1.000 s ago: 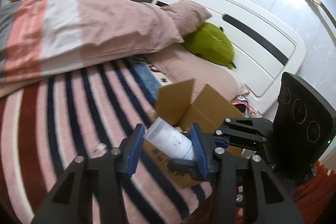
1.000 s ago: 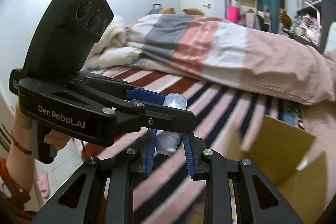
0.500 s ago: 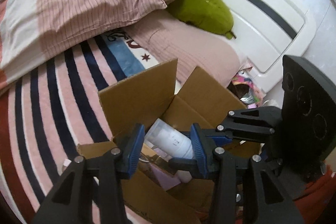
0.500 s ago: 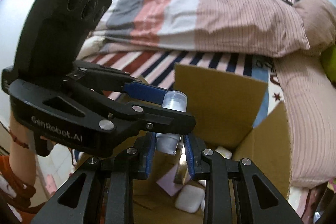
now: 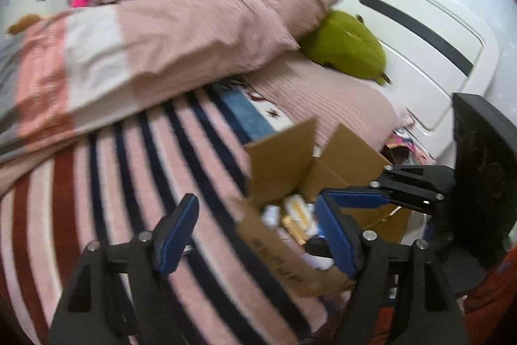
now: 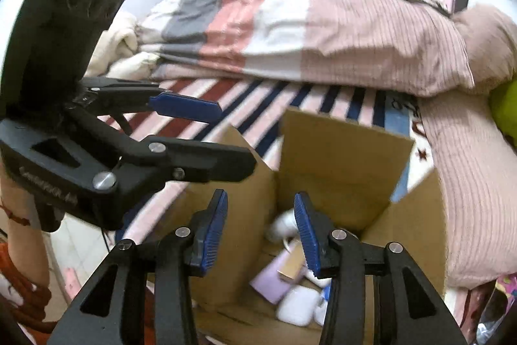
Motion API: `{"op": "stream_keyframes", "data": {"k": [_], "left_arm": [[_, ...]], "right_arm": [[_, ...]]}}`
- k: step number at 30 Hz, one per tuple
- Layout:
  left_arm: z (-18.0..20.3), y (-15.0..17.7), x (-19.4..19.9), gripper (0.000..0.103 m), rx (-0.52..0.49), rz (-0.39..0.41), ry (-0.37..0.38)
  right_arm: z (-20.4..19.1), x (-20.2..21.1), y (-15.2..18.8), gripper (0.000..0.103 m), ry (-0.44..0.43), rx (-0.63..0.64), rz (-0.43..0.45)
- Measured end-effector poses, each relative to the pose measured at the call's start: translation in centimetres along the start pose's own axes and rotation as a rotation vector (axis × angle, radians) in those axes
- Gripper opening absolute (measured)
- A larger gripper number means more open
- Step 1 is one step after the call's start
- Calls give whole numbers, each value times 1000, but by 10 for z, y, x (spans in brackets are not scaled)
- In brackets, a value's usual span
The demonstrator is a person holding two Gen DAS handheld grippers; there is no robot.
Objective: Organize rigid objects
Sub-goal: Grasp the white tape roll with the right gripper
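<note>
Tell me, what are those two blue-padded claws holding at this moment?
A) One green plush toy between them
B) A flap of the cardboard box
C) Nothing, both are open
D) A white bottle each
C: the left gripper and right gripper both stand spread with nothing between the pads, above the cardboard box.

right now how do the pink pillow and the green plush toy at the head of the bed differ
The pink pillow is pale pink with fine stripes; the green plush toy is plain bright green. The pillow is the flatter and longer of the two, while the toy is rounded and bulging. The pillow lies farther back, partly under the striped duvet; the toy sits in front, tucked beside and partly under the pillow. Both are soft and rest near the white headboard.
</note>
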State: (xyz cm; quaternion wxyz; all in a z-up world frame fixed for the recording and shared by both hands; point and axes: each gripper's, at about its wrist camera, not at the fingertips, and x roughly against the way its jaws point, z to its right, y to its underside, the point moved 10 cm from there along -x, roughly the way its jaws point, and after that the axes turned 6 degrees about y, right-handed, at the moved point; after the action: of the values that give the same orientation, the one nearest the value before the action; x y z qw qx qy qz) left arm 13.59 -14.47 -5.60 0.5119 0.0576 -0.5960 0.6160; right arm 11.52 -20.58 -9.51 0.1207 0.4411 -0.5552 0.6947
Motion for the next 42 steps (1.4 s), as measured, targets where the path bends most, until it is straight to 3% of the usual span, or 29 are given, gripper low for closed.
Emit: {"op": "stream_keyframes", "data": {"k": [4, 8, 10, 15, 18, 23, 27, 32, 34, 42], "left_arm": [[-40, 15, 39, 74, 47, 57, -85], [-82, 42, 63, 74, 107, 81, -144], [-102, 59, 70, 81, 142, 89, -166], [-141, 101, 72, 82, 212, 79, -181], [-155, 120, 67, 82, 229, 64, -185], [-168, 146, 60, 82, 271, 58, -165], [-174, 159, 55, 82, 301, 47, -158], [-173, 164, 52, 82, 304, 38, -157], [-172, 162, 52, 82, 307, 39, -156], [-151, 144, 51, 82, 286, 55, -102]], "right_arm": [[-47, 5, -22, 41, -54, 53, 50], [-101, -9, -31, 45, -127, 112, 46], [-129, -24, -32, 46, -155, 138, 25], [-175, -81, -14, 57, -202, 120, -83], [-173, -117, 0, 58, -156, 72, -130], [-125, -173, 24, 58, 80, 41, -125], [-92, -201, 35, 58, 196, 27, -135], [-79, -222, 40, 55, 171, -35, -147], [-82, -221, 37, 36, 175, 6, -120], [-106, -191, 30, 35, 117, 78, -61]]}}
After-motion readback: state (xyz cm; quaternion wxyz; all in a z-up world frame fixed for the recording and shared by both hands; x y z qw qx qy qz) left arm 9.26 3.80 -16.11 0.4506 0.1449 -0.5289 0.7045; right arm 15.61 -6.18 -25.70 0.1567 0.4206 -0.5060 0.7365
